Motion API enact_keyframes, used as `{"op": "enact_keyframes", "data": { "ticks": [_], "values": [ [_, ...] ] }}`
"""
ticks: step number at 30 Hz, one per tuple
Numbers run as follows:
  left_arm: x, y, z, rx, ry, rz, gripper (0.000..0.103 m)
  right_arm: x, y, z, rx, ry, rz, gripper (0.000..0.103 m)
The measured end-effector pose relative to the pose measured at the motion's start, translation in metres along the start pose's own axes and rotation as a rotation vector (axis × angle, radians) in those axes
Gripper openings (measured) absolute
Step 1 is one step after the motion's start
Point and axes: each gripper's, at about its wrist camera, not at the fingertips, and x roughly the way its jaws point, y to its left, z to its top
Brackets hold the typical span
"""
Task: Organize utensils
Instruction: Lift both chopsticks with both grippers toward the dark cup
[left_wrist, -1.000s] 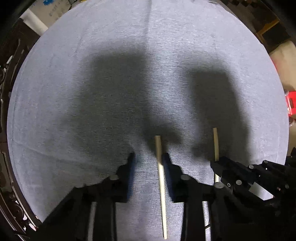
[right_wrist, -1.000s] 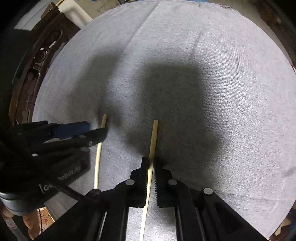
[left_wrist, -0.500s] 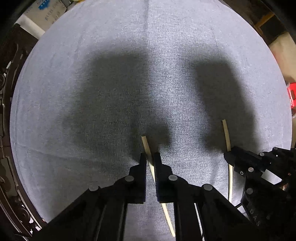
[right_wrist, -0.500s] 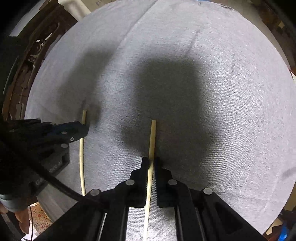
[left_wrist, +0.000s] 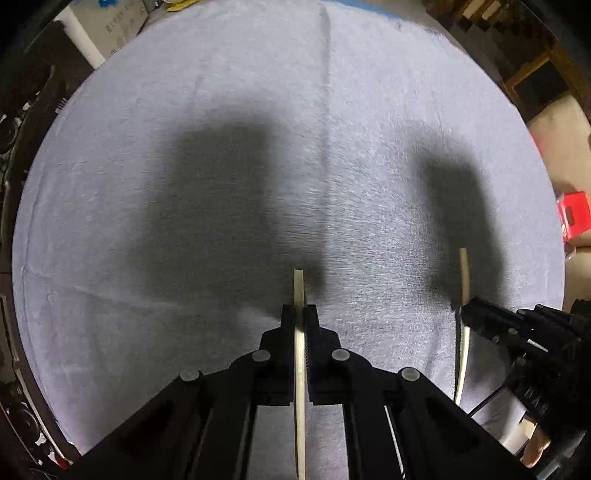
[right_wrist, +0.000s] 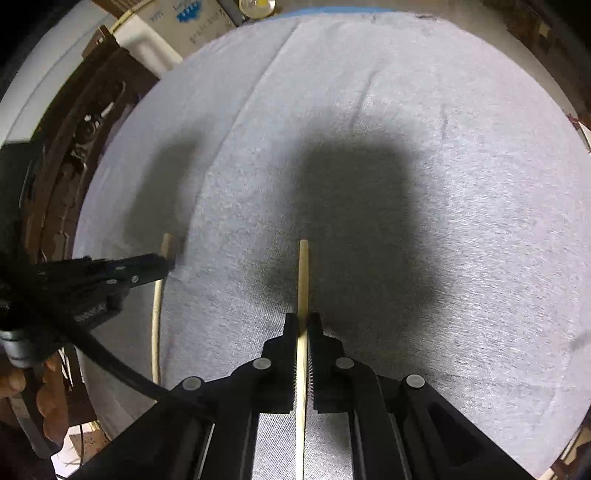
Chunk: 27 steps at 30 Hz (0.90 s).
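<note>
Over the grey-clothed worktop (left_wrist: 184, 184), the left tool (left_wrist: 299, 314) is clamped on one pale chopstick (left_wrist: 298, 291) and the right tool (right_wrist: 303, 320) is clamped on the other chopstick (right_wrist: 303, 273), both sticks pointing forward, side by side and well apart

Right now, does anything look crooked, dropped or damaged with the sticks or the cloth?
Nothing stands out. Each claw is shut on one pale wooden chopstick: left claw, right claw. Both sticks run straight between the fingers, and the grey tablecloth shows only creases and shadows.
</note>
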Motion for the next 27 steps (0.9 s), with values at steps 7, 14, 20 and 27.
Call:
{"op": "enact_keyframes", "data": {
  "ticks": [7,14,20,27],
  "values": [
    [-0.054,0.029,-0.016,-0.086,-0.133,-0.035,0.004,-0.044,-0.018,-0.021,0.047,-0.137,0.041,0.006],
    [-0.122,0.076,-0.062,-0.183,-0.322,-0.095,0.004,-0.108,-0.015,-0.054,0.079,-0.314,0.065,0.006],
    [-0.160,0.081,-0.100,-0.208,-0.445,-0.085,0.004,-0.150,-0.007,-0.086,0.078,-0.439,0.064,0.006],
    [-0.172,0.081,-0.136,-0.228,-0.552,-0.001,0.004,-0.168,0.001,-0.112,0.069,-0.502,0.042,0.006]
  ]
}}
